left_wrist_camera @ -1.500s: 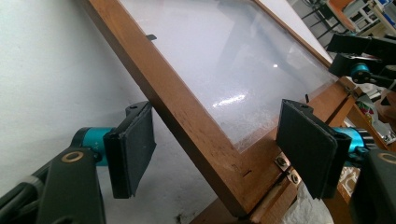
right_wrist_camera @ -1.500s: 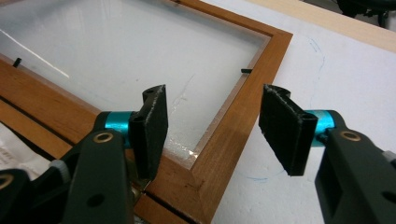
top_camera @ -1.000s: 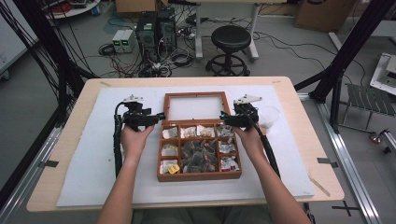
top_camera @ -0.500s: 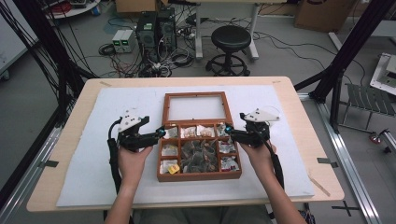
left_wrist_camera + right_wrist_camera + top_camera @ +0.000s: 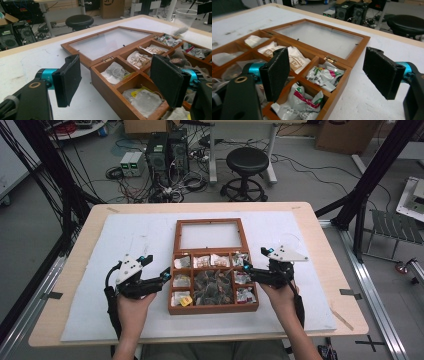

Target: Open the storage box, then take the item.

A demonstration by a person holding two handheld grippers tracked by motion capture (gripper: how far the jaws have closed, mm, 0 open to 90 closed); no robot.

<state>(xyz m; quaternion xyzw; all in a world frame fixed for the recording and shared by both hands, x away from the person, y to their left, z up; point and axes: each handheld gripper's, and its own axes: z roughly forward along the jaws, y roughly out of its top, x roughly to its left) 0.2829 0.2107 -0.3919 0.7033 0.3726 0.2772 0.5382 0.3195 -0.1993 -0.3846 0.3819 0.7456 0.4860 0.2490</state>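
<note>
A wooden box [image 5: 213,306] sits in the middle of the worktop [image 5: 320,220], on a sheet [image 5: 125,240] that covers most of it. Its lid [image 5: 210,234] lies flat open behind it, hinged along the far edge. The box is divided into compartments holding packets [image 5: 212,287]. The left gripper [image 5: 165,277] rests just left of the box, level with its middle row, and the right gripper [image 5: 248,270] just right of it, both pointing inward. A plastic cup [image 5: 185,16] stands on the worktop, right of the lid. Beyond the worktop, a stool [image 5: 246,160] stands on the floor.
</note>
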